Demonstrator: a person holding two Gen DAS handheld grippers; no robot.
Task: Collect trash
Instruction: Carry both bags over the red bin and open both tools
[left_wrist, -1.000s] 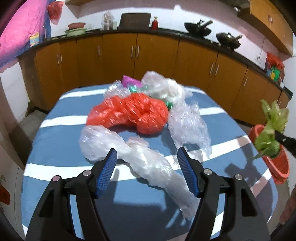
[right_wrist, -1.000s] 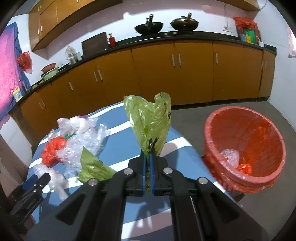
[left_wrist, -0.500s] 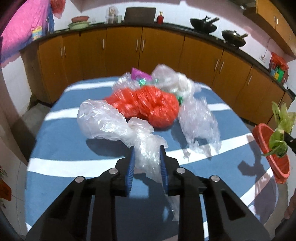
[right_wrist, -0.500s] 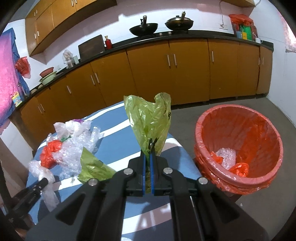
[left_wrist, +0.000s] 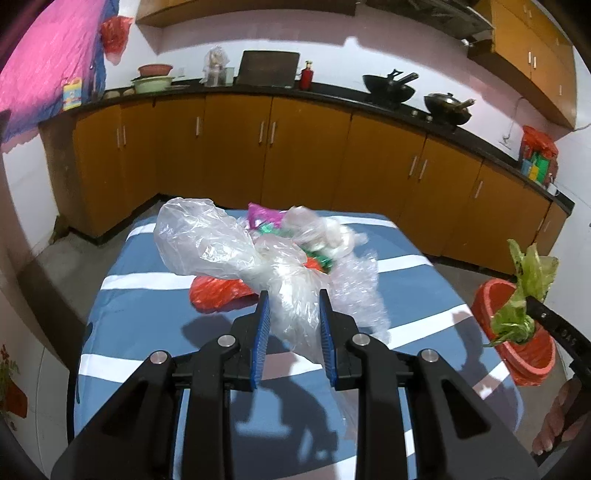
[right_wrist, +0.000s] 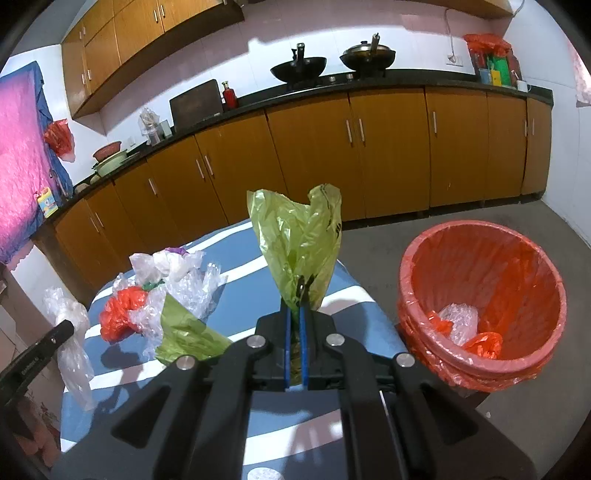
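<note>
Left gripper (left_wrist: 291, 314): clamped on crumpled clear plastic bag (left_wrist: 236, 251).
Right gripper (right_wrist: 294, 310): pinching green plastic bag (right_wrist: 297, 240).
Risk: trailing film may snag the heap, missing the red-lined bin (right_wrist: 480, 295).

The left tool (left_wrist: 293, 314) clamps something between its pads; the right tool (right_wrist: 294, 314) (pinched nearly shut) grips too.

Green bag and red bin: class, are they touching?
Apart. The right wrist view shows the green bag held in the right gripper, with floor visible between it and the red bin.
</note>
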